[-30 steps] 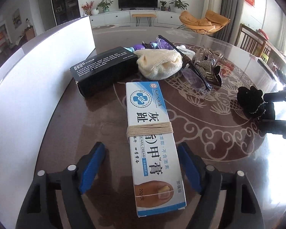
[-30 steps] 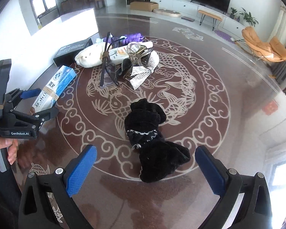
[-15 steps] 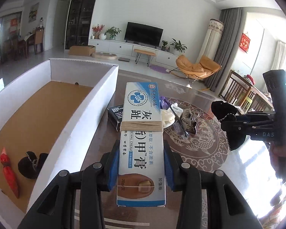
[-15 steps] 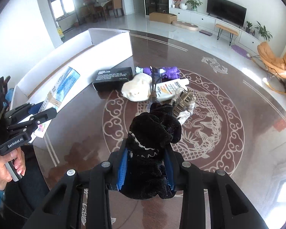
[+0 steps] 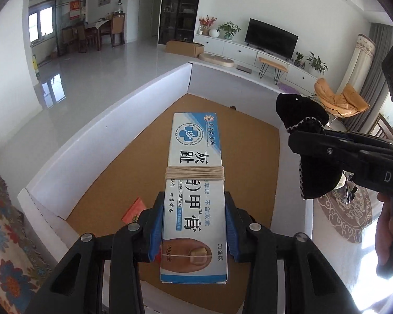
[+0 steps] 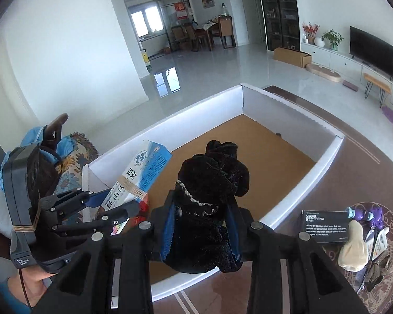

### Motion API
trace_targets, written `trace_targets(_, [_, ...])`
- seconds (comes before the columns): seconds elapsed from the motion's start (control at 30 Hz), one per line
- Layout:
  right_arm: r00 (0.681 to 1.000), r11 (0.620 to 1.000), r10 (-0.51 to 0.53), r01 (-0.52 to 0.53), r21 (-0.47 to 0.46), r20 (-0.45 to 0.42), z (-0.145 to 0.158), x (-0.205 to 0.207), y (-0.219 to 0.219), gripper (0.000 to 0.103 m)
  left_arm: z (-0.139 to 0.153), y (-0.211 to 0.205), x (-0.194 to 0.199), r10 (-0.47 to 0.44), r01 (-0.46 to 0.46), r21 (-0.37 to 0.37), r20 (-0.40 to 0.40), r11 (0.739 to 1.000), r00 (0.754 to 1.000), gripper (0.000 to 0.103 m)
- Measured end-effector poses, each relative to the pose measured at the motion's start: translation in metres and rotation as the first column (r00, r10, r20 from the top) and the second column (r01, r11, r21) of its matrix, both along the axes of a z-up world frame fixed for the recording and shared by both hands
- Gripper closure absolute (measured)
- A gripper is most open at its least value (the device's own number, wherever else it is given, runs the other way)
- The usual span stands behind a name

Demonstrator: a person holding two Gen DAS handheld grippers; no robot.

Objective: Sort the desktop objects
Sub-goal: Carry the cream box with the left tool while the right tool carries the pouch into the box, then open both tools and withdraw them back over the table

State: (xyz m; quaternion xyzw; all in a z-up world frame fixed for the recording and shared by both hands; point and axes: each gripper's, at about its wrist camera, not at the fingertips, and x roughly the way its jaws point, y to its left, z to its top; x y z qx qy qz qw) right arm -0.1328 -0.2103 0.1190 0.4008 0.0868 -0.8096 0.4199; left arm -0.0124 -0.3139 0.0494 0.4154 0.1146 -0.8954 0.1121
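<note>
My left gripper (image 5: pixel 194 230) is shut on a blue-and-white nail cream box (image 5: pixel 195 183) with a string band, held above the brown floor of the white-walled cardboard box (image 5: pixel 118 110). My right gripper (image 6: pixel 201 225) is shut on a black cloth pouch (image 6: pixel 209 180), held over the near wall of the same box (image 6: pixel 325 157). In the left wrist view the right gripper with the pouch (image 5: pixel 301 115) is to the right. In the right wrist view the left gripper with the cream box (image 6: pixel 141 172) is to the left.
A red packet (image 5: pixel 133 209) lies on the box floor. On the patterned brown table to the right lie a black carton (image 6: pixel 325 225), a cream cloth bag (image 6: pixel 353 248), purple items (image 6: pixel 366 213) and a metal clip pile (image 6: pixel 377 272). A patterned chair cushion (image 5: pixel 2 235) is at left.
Both grippers closed on their objects, lifted them off the table and swung left: the cream box and the black pouch now hang over the white cardboard box.
</note>
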Motion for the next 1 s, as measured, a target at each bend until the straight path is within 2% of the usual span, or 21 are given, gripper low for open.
trace_targets(0.07, [1.0, 0.999, -0.005, 0.005, 0.039, 0.0, -0.014, 0.002, -0.027, 0.064, -0.012, -0.005, -0.003, 0.032, -0.031, -0.021, 0.053, 0.999, 0.998, 0.061])
trace_targets(0.1, [1.0, 0.998, -0.013, 0.012, 0.059, 0.015, -0.025, -0.001, -0.037, 0.054, -0.016, -0.007, -0.004, 0.046, -0.044, -0.031, 0.068, 0.999, 0.997, 0.056])
trace_targets(0.13, [0.999, 0.997, -0.021, 0.018, 0.078, 0.039, -0.035, -0.004, -0.044, 0.039, -0.018, -0.009, -0.003, 0.054, -0.052, -0.034, 0.065, 0.998, 0.996, 0.045])
trace_targets(0.2, [0.997, 0.994, -0.054, 0.049, 0.094, 0.053, -0.046, -0.007, -0.048, 0.032, -0.017, -0.008, 0.004, 0.068, -0.067, -0.046, 0.023, 0.997, 0.997, 0.029])
trace_targets(0.27, [0.997, 0.997, -0.069, 0.067, 0.047, 0.04, -0.042, -0.005, -0.037, 0.029, -0.013, -0.002, 0.013, 0.075, -0.077, -0.071, -0.021, 0.995, 0.997, 0.027])
trace_targets(0.3, [0.997, 0.997, -0.074, 0.074, 0.02, 0.028, -0.037, -0.003, -0.029, 0.022, -0.009, 0.003, 0.016, 0.072, -0.075, -0.075, -0.041, 0.994, 0.997, 0.027])
trace_targets(0.33, [0.996, 0.996, -0.086, 0.086, -0.004, 0.003, -0.03, 0.001, -0.021, 0.015, -0.004, 0.01, 0.019, 0.06, -0.065, -0.071, -0.065, 0.995, 0.996, 0.027])
trace_targets(0.43, [0.989, 0.992, -0.114, 0.109, -0.06, -0.094, -0.011, 0.02, 0.025, 0.005, 0.018, 0.046, 0.032, -0.011, 0.004, -0.041, -0.156, 0.999, 0.988, 0.027])
trace_targets(0.5, [0.977, 0.987, -0.151, 0.141, -0.075, -0.15, -0.004, 0.035, 0.067, 0.002, 0.03, 0.082, 0.038, -0.095, 0.095, -0.008, -0.212, 0.995, 0.973, 0.026])
trace_targets(0.57, [0.955, 0.974, -0.221, 0.209, -0.083, -0.197, -0.009, 0.047, 0.118, 0.0, 0.033, 0.123, 0.042, -0.188, 0.198, 0.019, -0.249, 0.98, 0.95, 0.016])
trace_targets(0.6, [0.941, 0.965, -0.262, 0.251, -0.077, -0.213, -0.015, 0.053, 0.144, 0.0, 0.031, 0.145, 0.042, -0.231, 0.247, 0.032, -0.257, 0.968, 0.938, 0.004])
trace_targets(0.67, [0.905, 0.932, -0.356, 0.361, -0.022, -0.232, -0.034, 0.059, 0.199, 0.0, 0.018, 0.183, 0.039, -0.301, 0.327, 0.065, -0.259, 0.943, 0.918, 0.0])
trace_targets(0.77, [0.847, 0.848, -0.484, 0.516, 0.122, -0.222, -0.074, 0.061, 0.276, 0.0, -0.017, 0.237, 0.02, -0.369, 0.39, 0.087, -0.191, 0.917, 0.909, 0.0])
trace_targets(0.83, [0.811, 0.79, -0.556, 0.583, 0.189, -0.183, -0.096, 0.061, 0.316, 0.0, -0.04, 0.261, 0.009, -0.383, 0.397, 0.078, -0.152, 0.914, 0.911, 0.0])
trace_targets(0.9, [0.78, 0.749, -0.61, 0.625, 0.218, -0.141, -0.113, 0.064, 0.348, 0.0, -0.058, 0.279, -0.003, -0.395, 0.403, 0.052, -0.117, 0.914, 0.911, 0.0])
trace_targets(1.0, [0.748, 0.714, -0.654, 0.659, 0.238, -0.109, -0.132, 0.079, 0.37, 0.0, -0.074, 0.29, -0.017, -0.388, 0.389, -0.001, -0.064, 0.921, 0.919, 0.0])
